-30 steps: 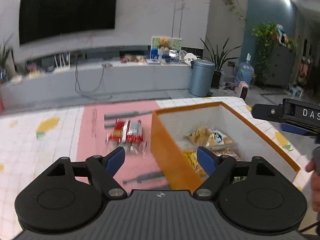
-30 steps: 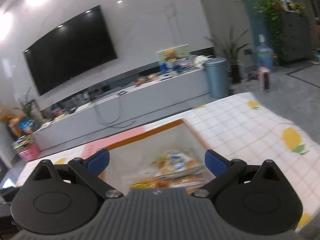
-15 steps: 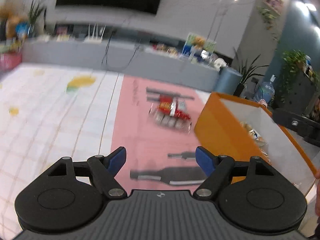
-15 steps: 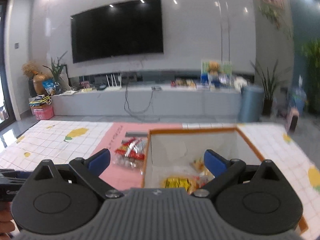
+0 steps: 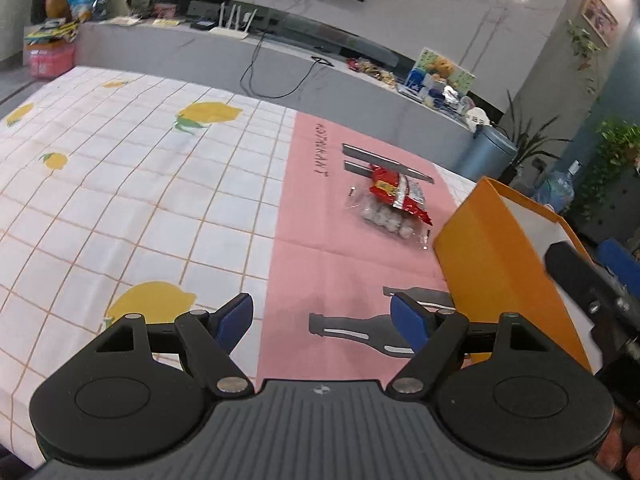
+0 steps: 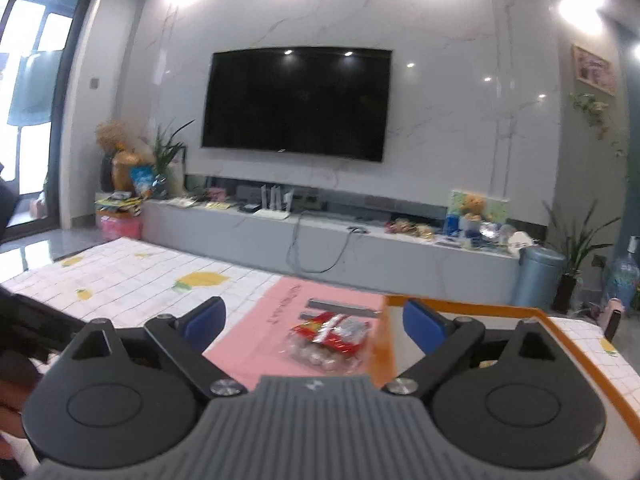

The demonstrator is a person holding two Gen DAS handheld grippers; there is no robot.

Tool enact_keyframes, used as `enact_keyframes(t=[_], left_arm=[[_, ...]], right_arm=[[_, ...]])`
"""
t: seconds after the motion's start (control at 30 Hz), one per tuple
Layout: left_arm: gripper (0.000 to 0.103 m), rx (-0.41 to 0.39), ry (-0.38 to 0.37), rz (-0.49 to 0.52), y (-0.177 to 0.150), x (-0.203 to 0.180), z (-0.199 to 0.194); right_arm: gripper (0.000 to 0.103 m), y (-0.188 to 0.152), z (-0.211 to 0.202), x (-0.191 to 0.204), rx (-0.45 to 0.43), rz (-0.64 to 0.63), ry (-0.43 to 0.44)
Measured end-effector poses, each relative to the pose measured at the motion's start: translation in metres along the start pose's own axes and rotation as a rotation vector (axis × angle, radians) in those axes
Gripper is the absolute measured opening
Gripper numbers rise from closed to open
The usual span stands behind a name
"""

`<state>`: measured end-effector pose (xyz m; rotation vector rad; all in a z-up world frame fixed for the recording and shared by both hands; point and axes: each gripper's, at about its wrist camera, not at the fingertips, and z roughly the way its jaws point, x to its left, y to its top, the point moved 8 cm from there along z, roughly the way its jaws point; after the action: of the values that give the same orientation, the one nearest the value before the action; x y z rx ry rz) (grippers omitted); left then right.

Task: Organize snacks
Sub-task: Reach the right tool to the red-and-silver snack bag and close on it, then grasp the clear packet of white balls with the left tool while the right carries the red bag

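While both tongs gape, snack bag (image 5: 390,210) lies diagonally.

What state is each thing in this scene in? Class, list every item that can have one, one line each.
left gripper: open, empty, above the pink mat.
right gripper: open, empty.
snack bag: sealed, lying flat on the pink mat, outside the box.
orange box: open at the top, upright beside the bag.
television: off, screen dark.
bin: lid shut.
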<state>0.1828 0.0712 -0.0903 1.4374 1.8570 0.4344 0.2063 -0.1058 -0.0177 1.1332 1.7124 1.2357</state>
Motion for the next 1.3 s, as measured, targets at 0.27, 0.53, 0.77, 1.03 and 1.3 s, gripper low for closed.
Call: enact_keyframes(t=[0.27, 0.53, 0.77, 1.03, 1.3], left_arm=[[0.092, 0.037, -0.033, -0.045, 0.013, -0.004, -0.006], [0.092, 0.042, -0.076, -0.025, 0.014, -0.011, -0.012], [0.092, 0.088, -0.040, 0.012, 0.007, -0.011, -0.004], [0.092, 0.114, -0.043, -0.005, 0.005, -0.007, -0.001], [0.092, 0.112, -0.025, -0.032, 0.010, 0.002, -0.004]], right_arm=[[0.084, 0.017, 0.065, -0.027, 0.258, 0.264, 0.044], [0.096, 0.050, 0.168, -0.021, 0.403, 0.280, 0.153], [0.099, 0.011, 0.270, -0.033, 0.686, 0.190, -0.116], [0.099, -0.028, 0.319, -0.031, 0.766, 0.096, -0.277], [0.070, -0.046, 0.303, -0.021, 0.761, 0.092, -0.213]])
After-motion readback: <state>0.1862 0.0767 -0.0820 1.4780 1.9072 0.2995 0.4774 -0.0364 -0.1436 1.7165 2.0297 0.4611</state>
